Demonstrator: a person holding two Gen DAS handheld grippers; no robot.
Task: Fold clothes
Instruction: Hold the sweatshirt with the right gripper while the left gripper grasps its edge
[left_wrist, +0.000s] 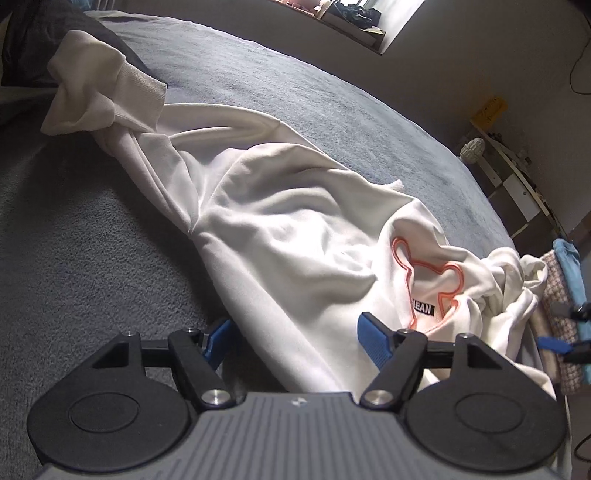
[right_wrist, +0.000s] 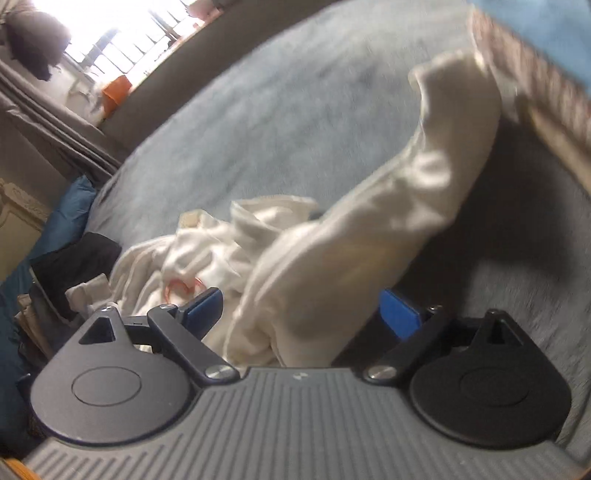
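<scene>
Left gripper released, blue ribbed pads spread, white sweatshirt hem lying between them but unpressed. Right gripper likewise released, jaws wide, a bunched sleeve of the same garment rising between the blue pads without being pinched.

No containers among the task's things; only a shelf unit at the far wall, contents too small to tell.

Seen from the left wrist only: sweatshirt spread crumpled across a grey bed cover, soft fleece, ribbed cuff lying at the far left against a dark pillow; an orange outlined motif with a small black label on the chest; folded checked and blue fabrics at the right edge, touching the heap, with the other gripper's blue pad just beside them.

Seen from the right wrist only, and blurred: sleeve standing up as a thick, rounded tube, casting a dark shadow to its right; bright barred window at upper left; orange object on the sill; grey curtain; teal bedding and a dark garment at the left.
</scene>
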